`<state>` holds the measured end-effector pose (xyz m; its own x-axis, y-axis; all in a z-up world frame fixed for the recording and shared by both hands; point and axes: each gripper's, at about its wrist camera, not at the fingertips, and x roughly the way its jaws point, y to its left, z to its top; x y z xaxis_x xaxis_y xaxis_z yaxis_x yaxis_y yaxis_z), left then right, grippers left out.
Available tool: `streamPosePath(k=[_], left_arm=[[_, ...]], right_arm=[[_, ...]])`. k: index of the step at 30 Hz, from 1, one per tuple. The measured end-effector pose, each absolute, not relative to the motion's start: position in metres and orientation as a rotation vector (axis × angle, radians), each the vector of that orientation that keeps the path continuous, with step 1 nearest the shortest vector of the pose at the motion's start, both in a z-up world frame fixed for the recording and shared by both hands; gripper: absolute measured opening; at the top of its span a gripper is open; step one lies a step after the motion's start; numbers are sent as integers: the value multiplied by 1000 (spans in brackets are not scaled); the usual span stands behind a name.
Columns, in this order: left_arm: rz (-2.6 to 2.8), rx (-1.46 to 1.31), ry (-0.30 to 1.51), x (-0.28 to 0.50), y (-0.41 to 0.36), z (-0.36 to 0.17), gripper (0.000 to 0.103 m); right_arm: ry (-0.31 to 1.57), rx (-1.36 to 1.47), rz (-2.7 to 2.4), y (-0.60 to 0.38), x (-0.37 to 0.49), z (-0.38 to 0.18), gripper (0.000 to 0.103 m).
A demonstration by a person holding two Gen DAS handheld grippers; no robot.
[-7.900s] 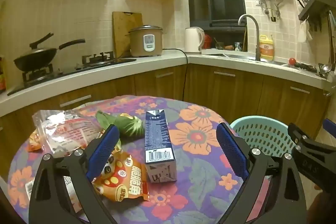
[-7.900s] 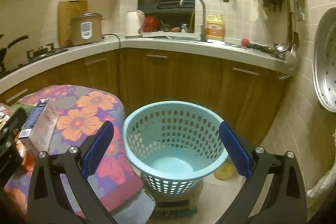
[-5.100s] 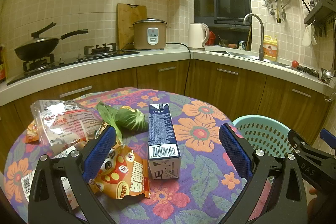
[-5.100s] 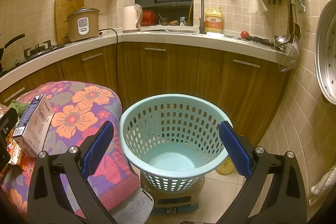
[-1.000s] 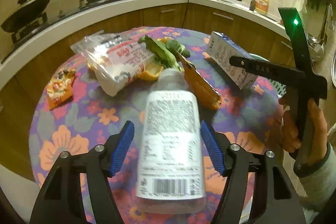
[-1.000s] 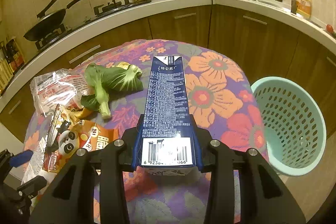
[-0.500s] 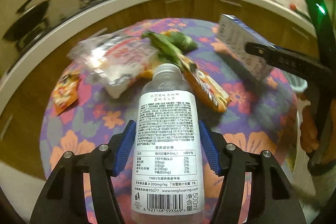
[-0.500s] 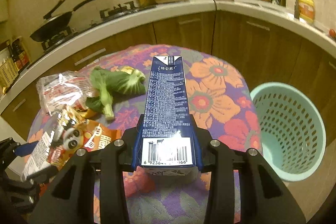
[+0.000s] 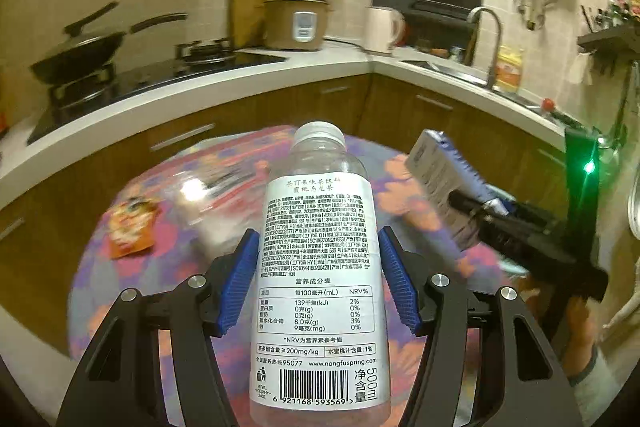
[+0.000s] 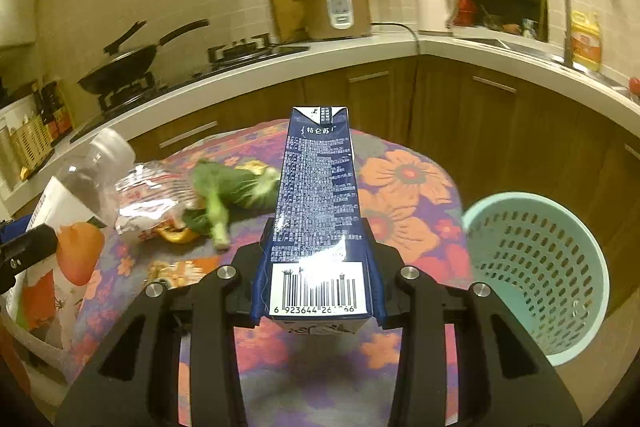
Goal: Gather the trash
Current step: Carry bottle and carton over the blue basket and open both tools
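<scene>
while left tool (image 9: 318,281) grips bottle (image 9: 319,267), right tool (image 10: 316,267) clamps carton (image 10: 318,211); basket (image 10: 536,267) looks empty.

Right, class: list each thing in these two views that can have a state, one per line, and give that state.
Left claw: shut on the bottle.
Bottle: capped, looks empty, lifted off the table.
Right claw: shut on the carton.
Carton: held lengthwise, barcode end toward the camera.
Basket: upright beside the table, nothing visible inside.
Greens: lying on the tablecloth.
Snack packet: lying flat.
</scene>
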<state>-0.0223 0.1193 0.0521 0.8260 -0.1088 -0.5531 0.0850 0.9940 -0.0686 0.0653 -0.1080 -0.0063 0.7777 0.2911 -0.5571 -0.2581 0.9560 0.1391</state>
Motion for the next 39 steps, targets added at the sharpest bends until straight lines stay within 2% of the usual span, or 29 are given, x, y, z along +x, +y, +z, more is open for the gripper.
streamPosePath(k=[11, 20, 27, 39], left_arm=[[-275, -24, 663, 76, -21, 37, 59], [-373, -29, 781, 148, -126, -4, 59], [-374, -46, 832, 182, -164, -42, 59], [-331, -56, 949, 199, -173, -74, 59]], right_arm=[[659, 204, 46, -253, 93, -41, 36], [804, 261, -44, -311, 125, -91, 36], [897, 318, -68, -336, 146, -126, 36], [954, 335, -50, -336, 165, -138, 36]])
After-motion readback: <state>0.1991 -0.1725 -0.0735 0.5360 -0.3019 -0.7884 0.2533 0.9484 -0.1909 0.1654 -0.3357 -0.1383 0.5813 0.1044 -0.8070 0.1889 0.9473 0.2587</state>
